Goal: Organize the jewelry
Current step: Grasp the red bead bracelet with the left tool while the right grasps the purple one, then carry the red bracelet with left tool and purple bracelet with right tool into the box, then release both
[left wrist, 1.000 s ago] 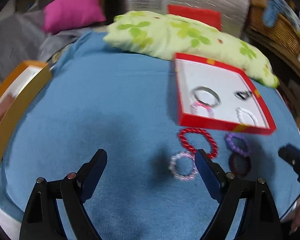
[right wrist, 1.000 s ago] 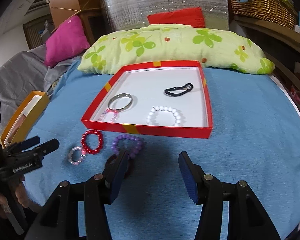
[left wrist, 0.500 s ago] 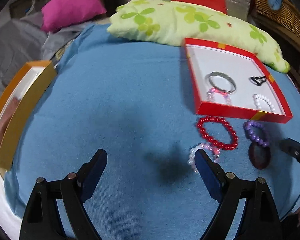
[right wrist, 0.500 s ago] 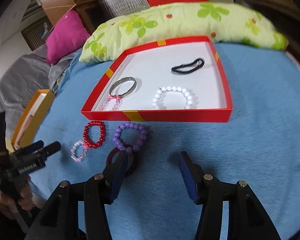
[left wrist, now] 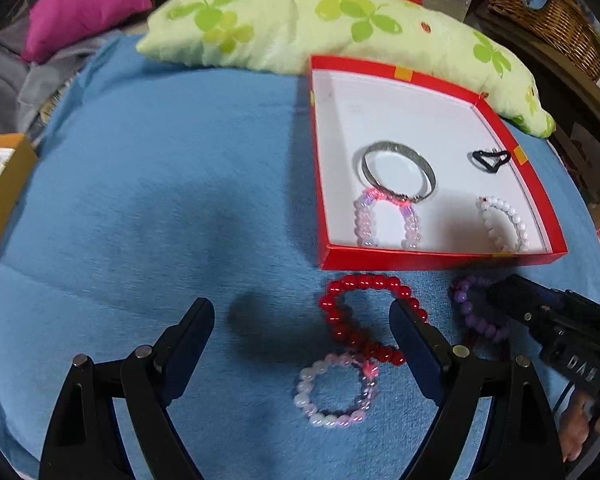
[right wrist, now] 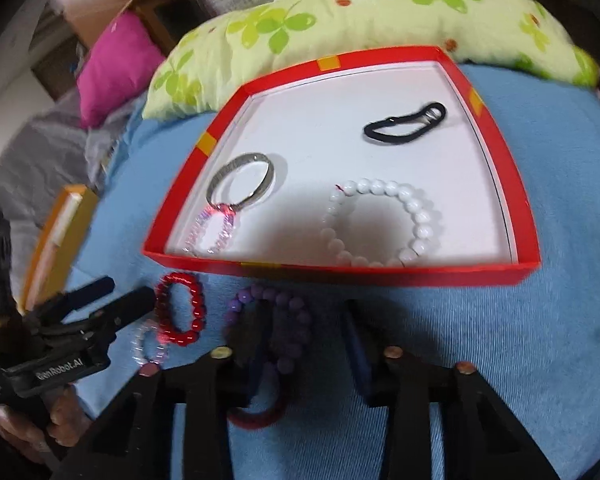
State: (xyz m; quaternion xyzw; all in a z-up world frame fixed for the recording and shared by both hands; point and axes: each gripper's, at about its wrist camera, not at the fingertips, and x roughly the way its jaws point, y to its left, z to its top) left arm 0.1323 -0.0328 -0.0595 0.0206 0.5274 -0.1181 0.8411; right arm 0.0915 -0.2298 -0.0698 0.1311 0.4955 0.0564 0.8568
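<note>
As the right claw (right wrist: 306,344) is brought down and its jaws are closing around the purple bracelet (right wrist: 272,320) on the blue bed (right wrist: 500,340), no grip is made yet; the left claw (left wrist: 302,330) is held wide, released, over the pink bracelet (left wrist: 336,392).

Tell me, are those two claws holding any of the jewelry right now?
No. The left gripper hangs open over the pink bracelet. The right gripper is closing around the purple bracelet, not yet clamped.

bracelets (left wrist: 364,320): 8 | hair tie (left wrist: 490,159): 1 | box (left wrist: 420,258): 1 | pillows (left wrist: 320,24): 3
</note>
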